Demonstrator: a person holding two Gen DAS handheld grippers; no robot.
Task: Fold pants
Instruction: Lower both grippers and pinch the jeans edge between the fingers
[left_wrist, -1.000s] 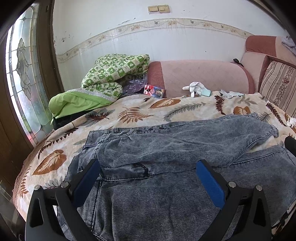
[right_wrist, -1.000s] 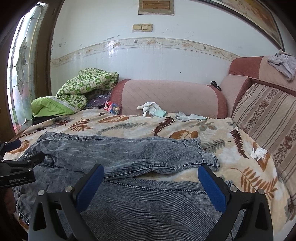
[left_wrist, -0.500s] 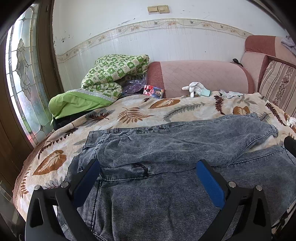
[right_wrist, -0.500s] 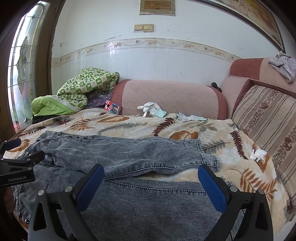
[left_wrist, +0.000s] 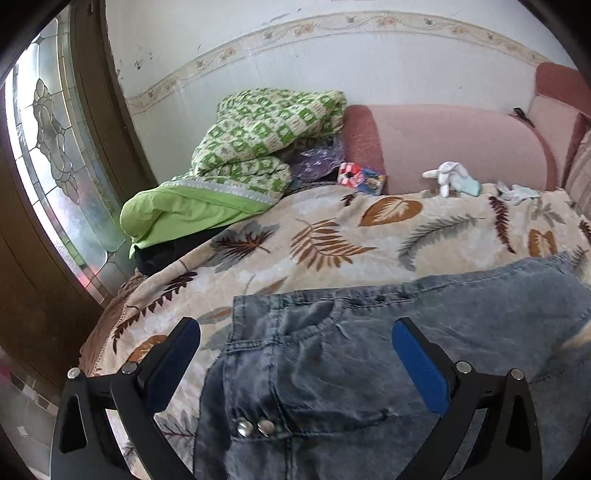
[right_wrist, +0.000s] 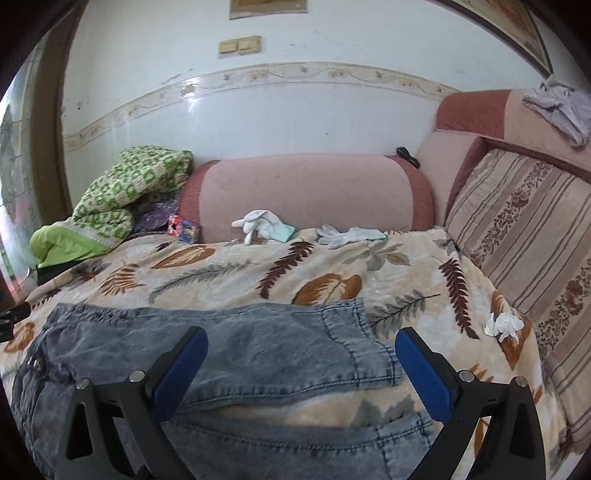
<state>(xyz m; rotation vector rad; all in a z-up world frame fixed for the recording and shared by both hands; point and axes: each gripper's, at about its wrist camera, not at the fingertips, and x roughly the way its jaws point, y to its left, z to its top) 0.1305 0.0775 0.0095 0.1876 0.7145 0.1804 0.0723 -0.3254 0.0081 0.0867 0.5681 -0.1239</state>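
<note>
Both claws have moved closer to the pants since a moment ago. The left claw (left_wrist: 295, 354) has come down over the top end, so the waistband and two metal snaps (left_wrist: 255, 427) now sit right between and below its blue pads. That looks like getting ready to grab the waist end for the next fold.

The pants (left_wrist: 369, 350) lie flat on the leaf blanket (left_wrist: 332, 236), with one leg already laid over the other. The left claw is spread wide and holds nothing. I cannot tell if its pads touch the cloth.

The right claw (right_wrist: 301, 360) has moved in over the leg ends. The top leg's hem (right_wrist: 369, 347) sits between its pads, nearer the right pad. It is wide apart too and grips nothing. Ahead of it, far off, lie white gloves (right_wrist: 258, 223).
</note>
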